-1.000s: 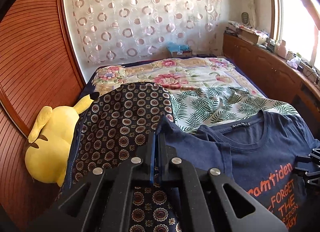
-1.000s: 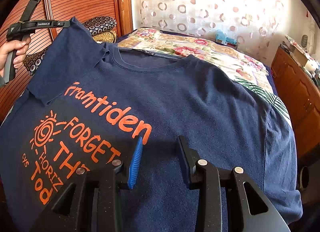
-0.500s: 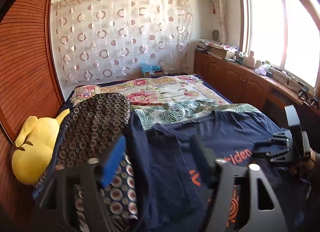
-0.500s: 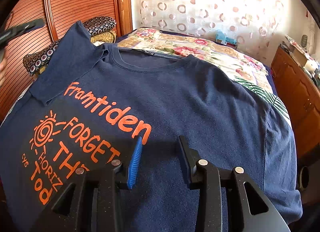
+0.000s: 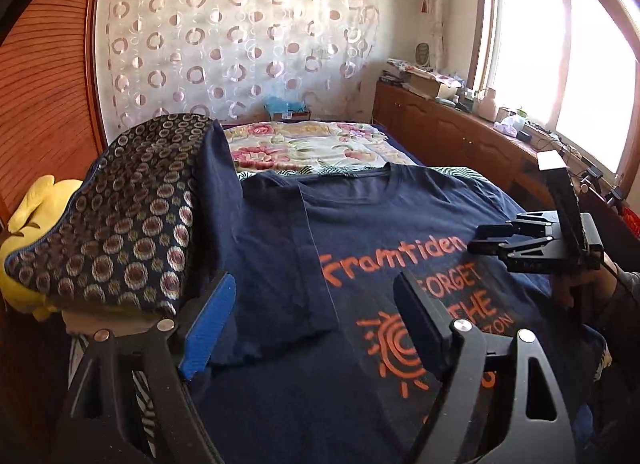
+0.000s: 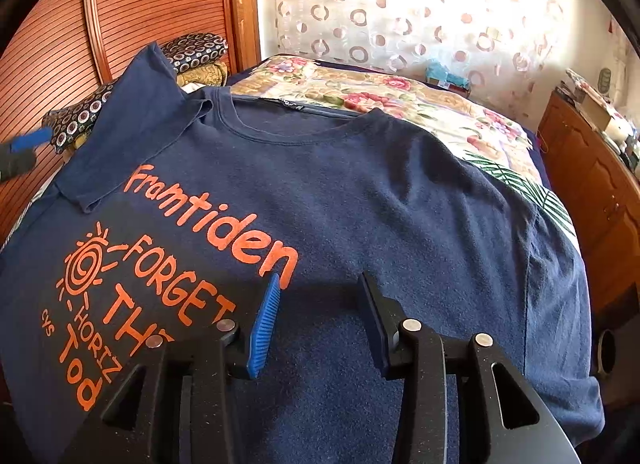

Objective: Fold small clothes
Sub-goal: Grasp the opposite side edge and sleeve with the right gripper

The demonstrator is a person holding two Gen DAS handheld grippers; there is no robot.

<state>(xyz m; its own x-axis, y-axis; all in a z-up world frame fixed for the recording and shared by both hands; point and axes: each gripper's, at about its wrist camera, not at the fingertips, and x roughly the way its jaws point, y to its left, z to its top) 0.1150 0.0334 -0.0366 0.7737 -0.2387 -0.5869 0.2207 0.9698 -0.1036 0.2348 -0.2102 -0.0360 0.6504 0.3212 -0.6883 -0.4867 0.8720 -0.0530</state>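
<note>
1. Left wrist view: the left gripper (image 5: 316, 328) tilts down over the navy T-shirt (image 5: 360, 224), which is spread on the bed (image 5: 304, 144). Its jaws are opening wide and grip nothing. The folded sleeve (image 5: 276, 264) lies between them.
2. Right wrist view: the right gripper (image 6: 316, 324) angles down above the shirt's chest print (image 6: 208, 224). Its jaws are opening, about half apart, and hold nothing.

Floral quilt (image 5: 320, 146) covers bed. Patterned cushion (image 5: 120, 216) beside yellow plush toy (image 5: 28, 224). Circle-print curtain (image 5: 240, 44) behind. Cluttered wooden cabinet (image 5: 460, 132) under window (image 5: 560, 56), items indistinct.
</note>
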